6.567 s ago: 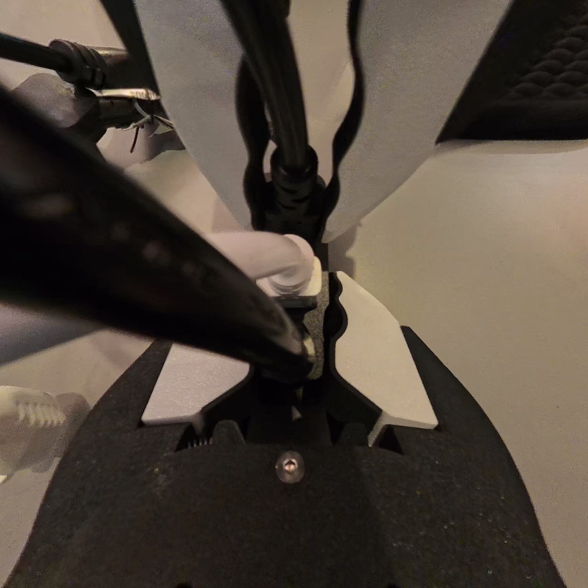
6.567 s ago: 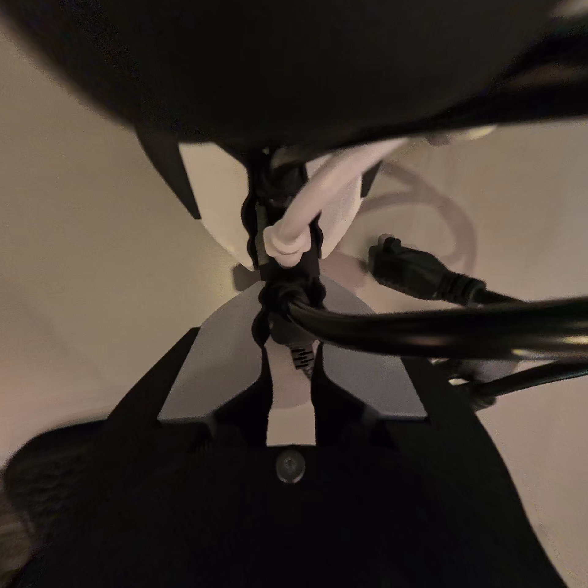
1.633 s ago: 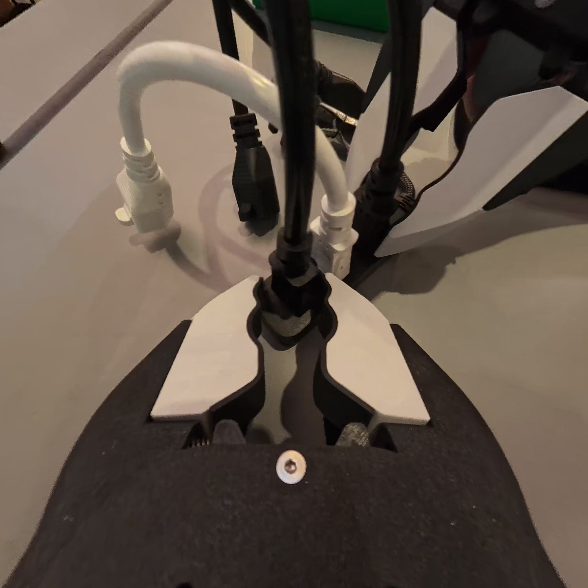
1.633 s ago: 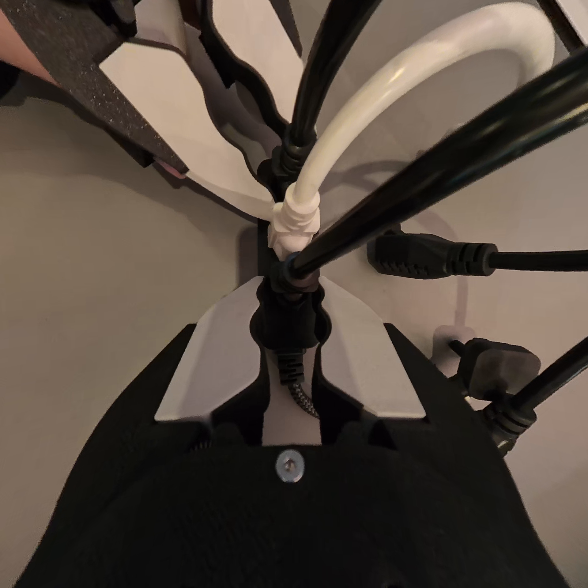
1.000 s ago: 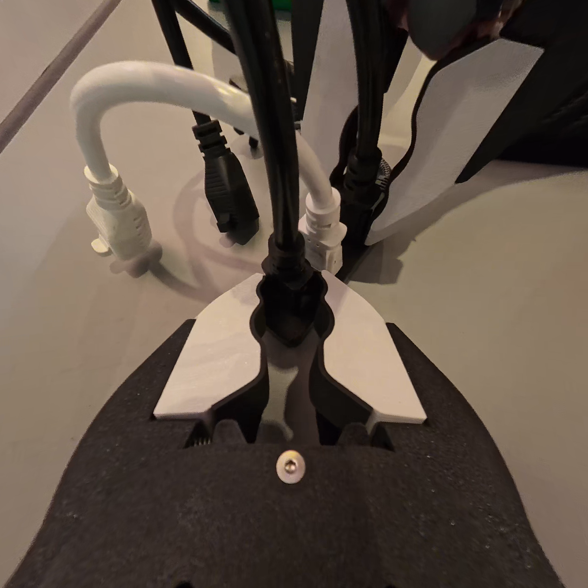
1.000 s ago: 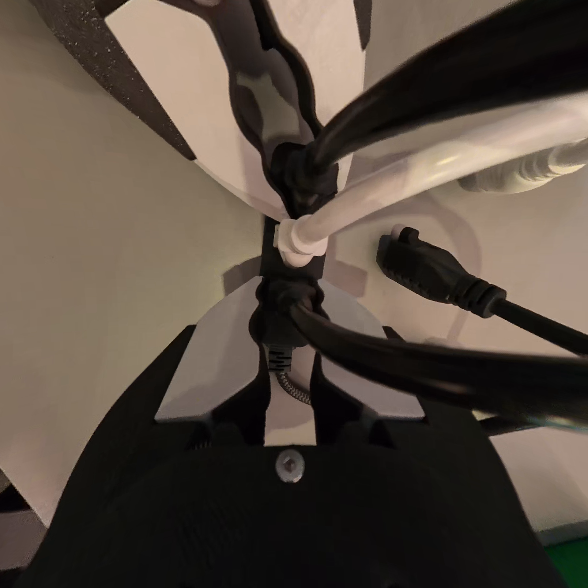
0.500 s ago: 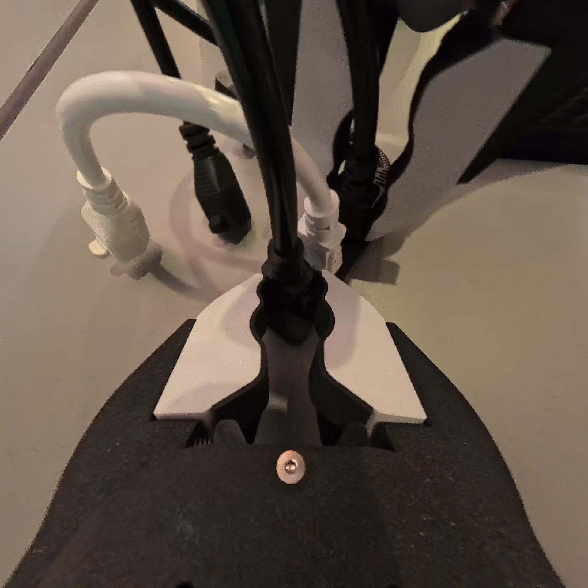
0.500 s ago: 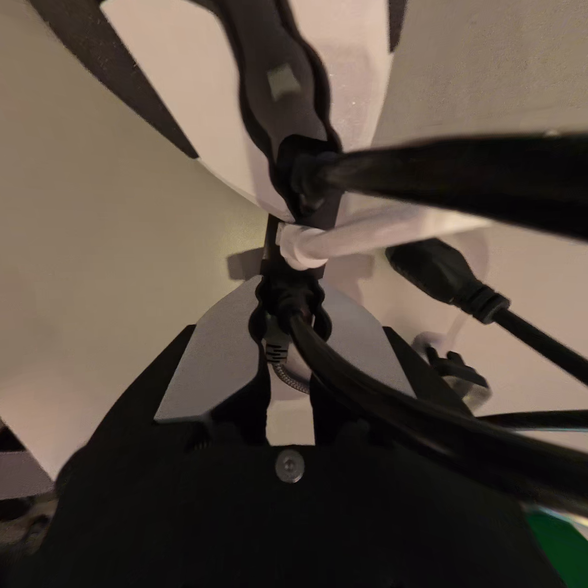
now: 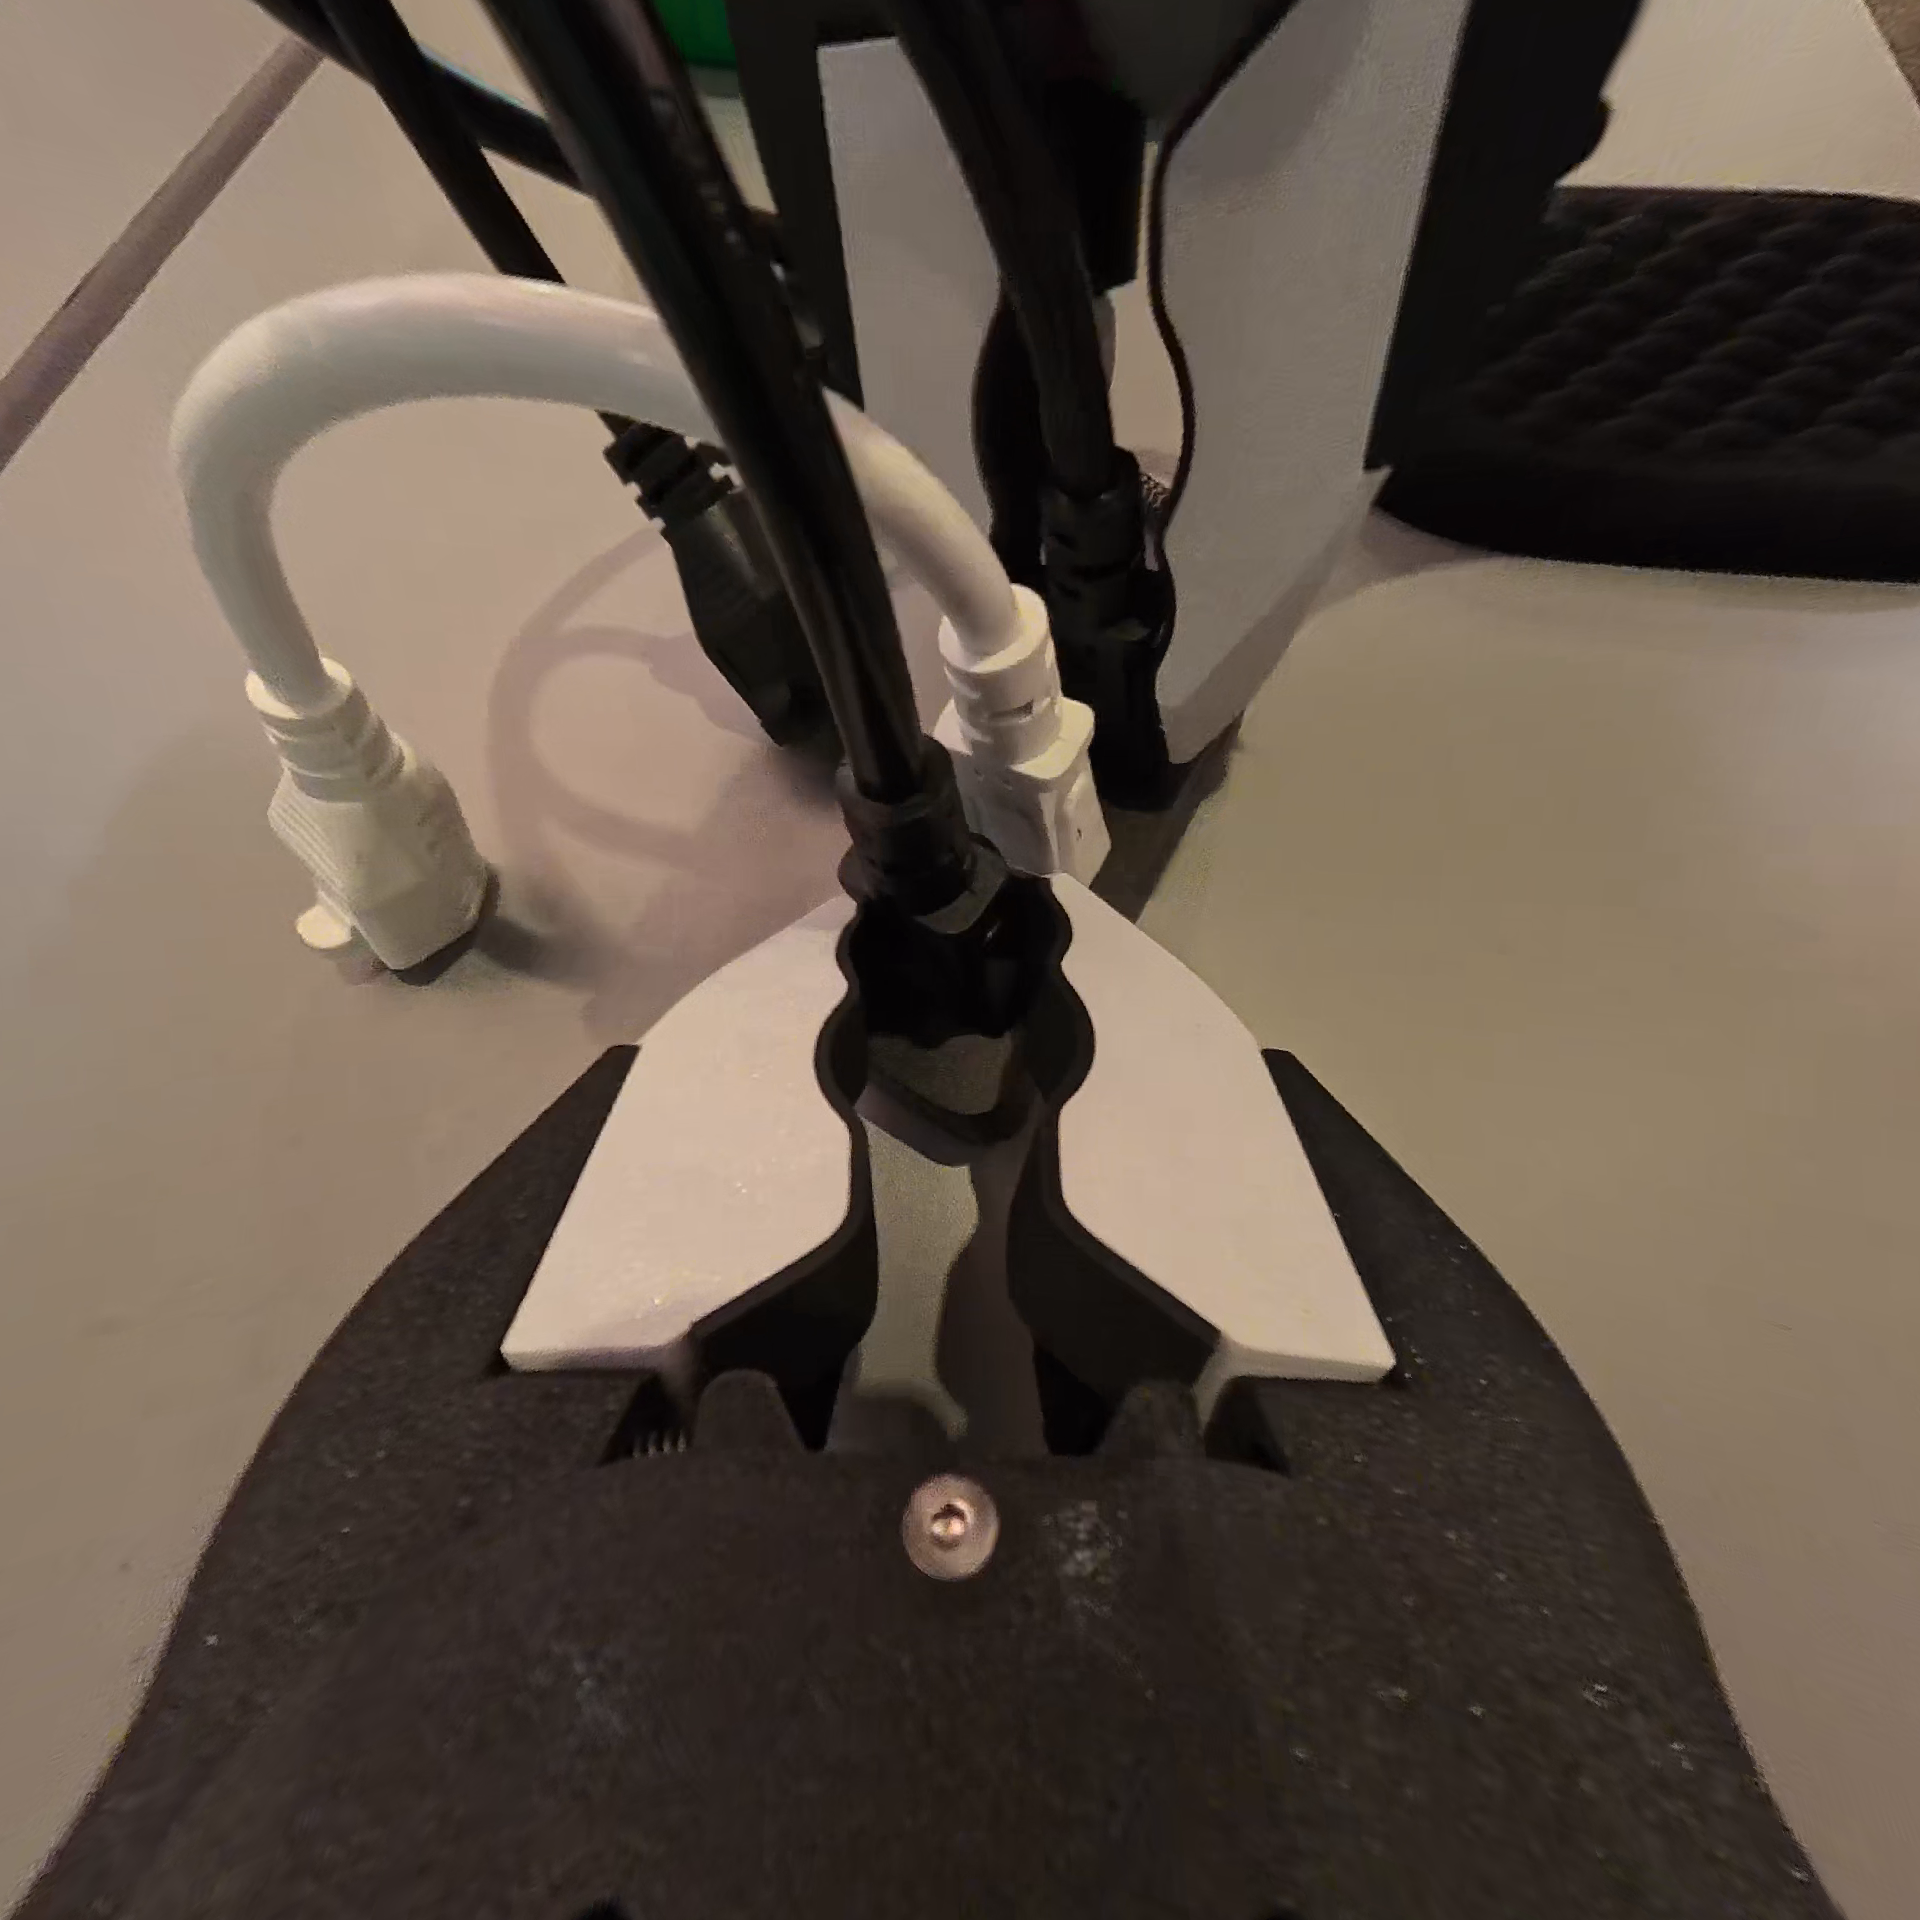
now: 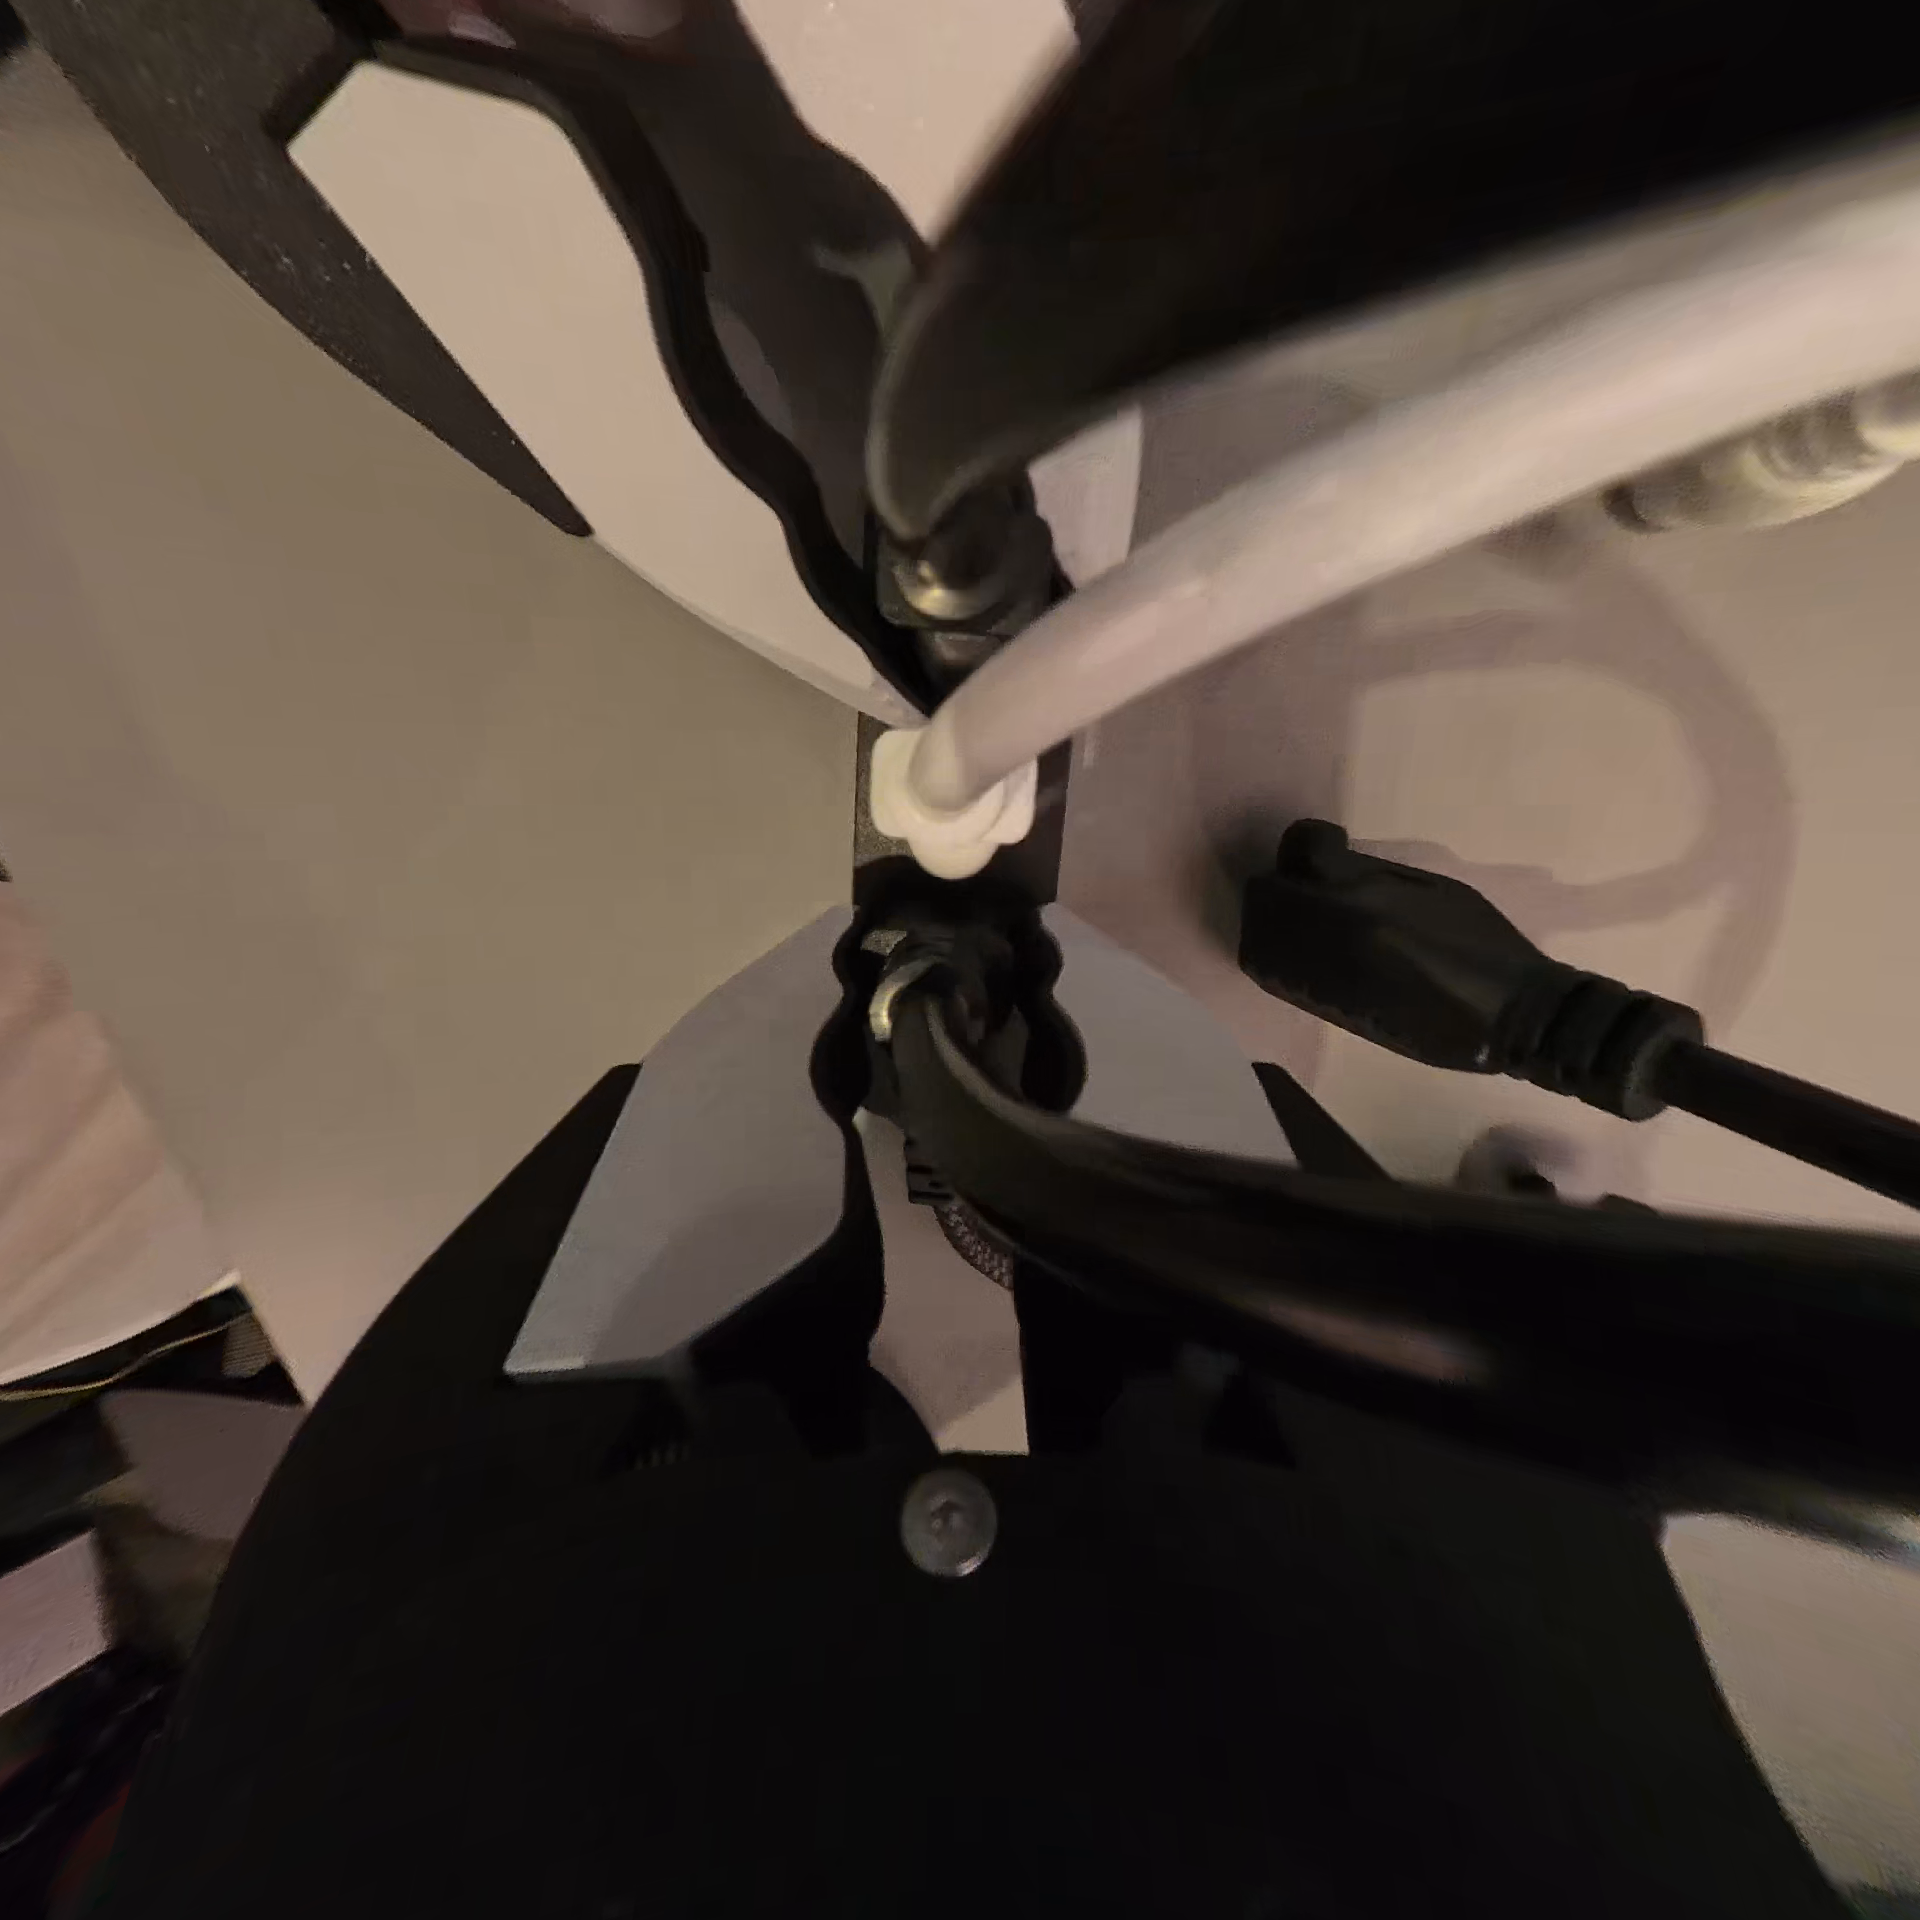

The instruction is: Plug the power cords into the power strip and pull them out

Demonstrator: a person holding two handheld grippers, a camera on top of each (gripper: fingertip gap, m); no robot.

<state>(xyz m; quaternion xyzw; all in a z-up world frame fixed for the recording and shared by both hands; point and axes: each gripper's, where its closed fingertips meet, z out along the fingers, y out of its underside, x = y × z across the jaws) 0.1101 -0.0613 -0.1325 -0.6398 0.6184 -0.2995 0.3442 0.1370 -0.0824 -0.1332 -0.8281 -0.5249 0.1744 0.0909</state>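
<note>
Grippers meet over the black power strip (image 10: 1044, 831) on the grey table (image 9: 1558, 935): the left gripper (image 9: 951, 940) is clamped on a black plug (image 9: 925, 862) at one end, the right gripper (image 10: 951, 971) clamped on another black plug (image 10: 935, 987) at the other. Between them a white plug (image 10: 940, 810) sits in the strip. 2 loose plugs, 1 white (image 9: 369, 805) and 1 black (image 10: 1403, 966), lie beside it on the table
</note>
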